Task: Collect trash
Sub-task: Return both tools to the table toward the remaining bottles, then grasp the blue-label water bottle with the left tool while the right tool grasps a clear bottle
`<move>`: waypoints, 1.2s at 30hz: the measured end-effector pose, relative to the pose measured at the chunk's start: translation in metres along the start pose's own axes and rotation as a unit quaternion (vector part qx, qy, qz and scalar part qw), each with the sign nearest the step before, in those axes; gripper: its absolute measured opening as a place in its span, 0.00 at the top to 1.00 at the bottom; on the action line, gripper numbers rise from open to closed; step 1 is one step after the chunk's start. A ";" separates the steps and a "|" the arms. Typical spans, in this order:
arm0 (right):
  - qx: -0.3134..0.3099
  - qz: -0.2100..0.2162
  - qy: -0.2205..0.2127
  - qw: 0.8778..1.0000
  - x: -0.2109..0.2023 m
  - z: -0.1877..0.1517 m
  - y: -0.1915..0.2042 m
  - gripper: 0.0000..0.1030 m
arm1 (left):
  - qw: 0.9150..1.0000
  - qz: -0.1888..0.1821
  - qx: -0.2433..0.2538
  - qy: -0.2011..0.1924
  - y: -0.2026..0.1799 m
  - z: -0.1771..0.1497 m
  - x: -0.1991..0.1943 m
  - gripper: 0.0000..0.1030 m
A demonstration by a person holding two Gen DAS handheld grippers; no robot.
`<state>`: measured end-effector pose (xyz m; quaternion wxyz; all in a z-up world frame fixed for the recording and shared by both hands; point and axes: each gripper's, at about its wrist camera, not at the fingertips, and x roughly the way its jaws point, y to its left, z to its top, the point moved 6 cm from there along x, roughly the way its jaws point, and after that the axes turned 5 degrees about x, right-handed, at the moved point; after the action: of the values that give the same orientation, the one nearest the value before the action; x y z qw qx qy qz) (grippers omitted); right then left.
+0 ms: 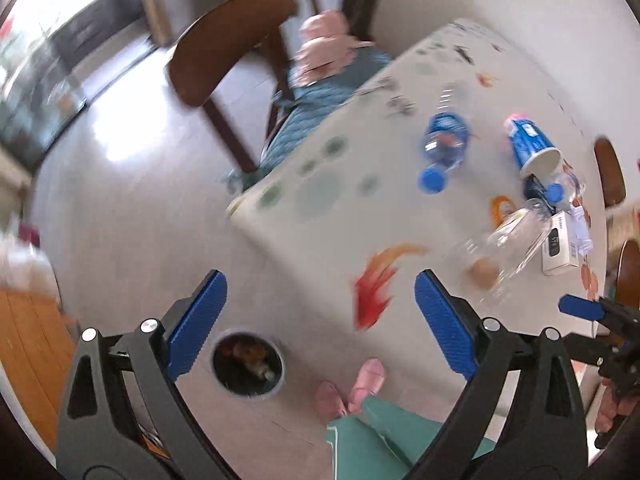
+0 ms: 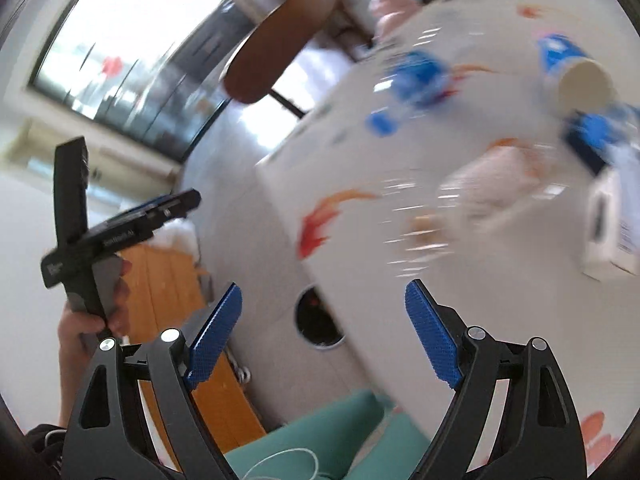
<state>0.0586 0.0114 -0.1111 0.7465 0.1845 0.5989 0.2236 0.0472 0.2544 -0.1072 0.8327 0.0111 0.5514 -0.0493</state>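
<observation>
Blue pads on the left gripper (image 1: 320,324) stand wide apart with nothing between them, high over the floor and the near corner of the table (image 1: 320,208). The right gripper (image 2: 322,334) is likewise spread and empty; its tip also shows at the right edge of the left wrist view. No trash is held by either.

On the white tablecloth printed with goldfish lie 4 pieces of trash: a crushed bottle with blue label and blue cap (image 1: 442,148), a blue paper cup (image 1: 532,148) on its side with its mouth toward the camera, a second blue-capped bottle (image 1: 560,188) just behind the cup, and a clear bottle (image 1: 508,252) with a tan cap, nearest the table's edge. A white box (image 1: 560,244) lies just beside the clear bottle.

Below the table's corner a round bin (image 1: 248,366) stands on the pale floor, already with some things inside. Near it are the person's pink slippers (image 1: 352,388) and green trouser legs. A brown wooden chair (image 1: 236,40) stands beyond the table's far side. Both views are blurred
</observation>
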 end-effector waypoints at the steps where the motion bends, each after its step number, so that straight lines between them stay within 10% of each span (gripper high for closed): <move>1: 0.011 -0.002 -0.003 1.000 -0.004 -0.002 -0.011 0.17 | 1.000 -0.001 0.011 0.000 -0.008 0.007 0.000 0.09; 17: 0.279 -0.052 -0.071 0.956 0.017 0.026 -0.092 0.17 | 0.975 -0.052 0.207 0.057 -0.115 0.140 0.094 0.07; 25: 0.393 -0.093 -0.096 0.910 0.051 0.046 -0.105 0.17 | 0.955 -0.064 0.271 0.101 -0.129 0.161 0.156 0.07; 36: 0.430 -0.129 -0.110 0.887 0.066 0.061 -0.119 0.19 | 0.941 -0.120 0.290 0.130 -0.160 0.162 0.184 0.07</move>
<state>0.1440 -0.0510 -0.2164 0.6772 0.4321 0.5689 -0.1761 0.2516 0.0709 -0.2068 0.7024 0.1919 0.6139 -0.3048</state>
